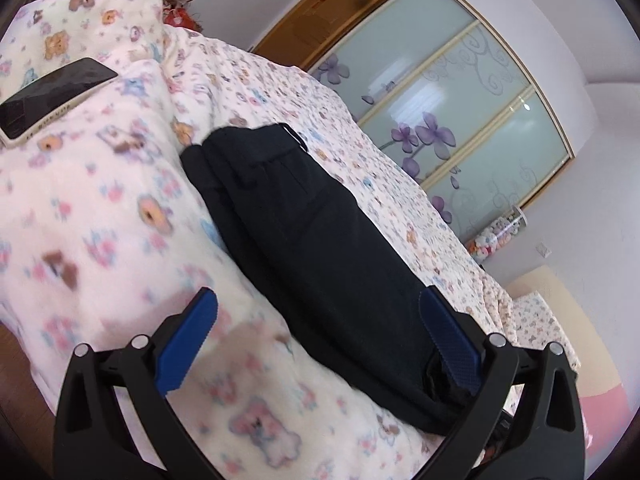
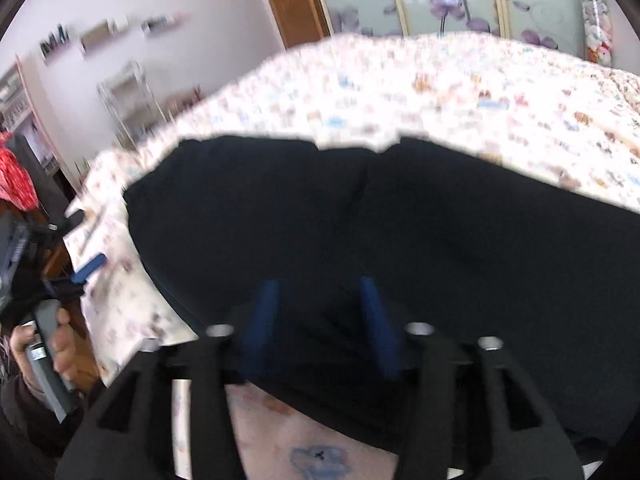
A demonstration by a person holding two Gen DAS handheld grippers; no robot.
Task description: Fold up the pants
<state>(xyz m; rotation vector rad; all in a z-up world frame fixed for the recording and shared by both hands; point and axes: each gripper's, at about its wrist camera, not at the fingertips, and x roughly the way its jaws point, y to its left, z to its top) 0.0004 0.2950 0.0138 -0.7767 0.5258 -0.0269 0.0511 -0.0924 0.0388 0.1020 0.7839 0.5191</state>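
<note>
The black pants [image 1: 320, 232] lie folded into a long strip on the floral bed sheet [image 1: 280, 80], waistband at the far end. My left gripper [image 1: 318, 296] is open wide at their near end: one blue pad over the fleece blanket [image 1: 100, 220], the other over the pants' edge. In the right wrist view the pants [image 2: 400, 208] fill the middle, blurred. My right gripper [image 2: 318, 292] hangs over them with its blue fingers apart, dark cloth showing between them and no pinch visible. A hand [image 2: 60, 344] holds the left tool's grey handle at the far left.
A dark phone [image 1: 52, 96] lies on the teddy-print blanket at the upper left. A wardrobe with frosted sliding doors [image 1: 460, 120] and a wooden door [image 1: 320, 12] stand behind the bed. Wall shelves [image 2: 120, 32] and a wire rack [image 2: 128, 100] are on the left.
</note>
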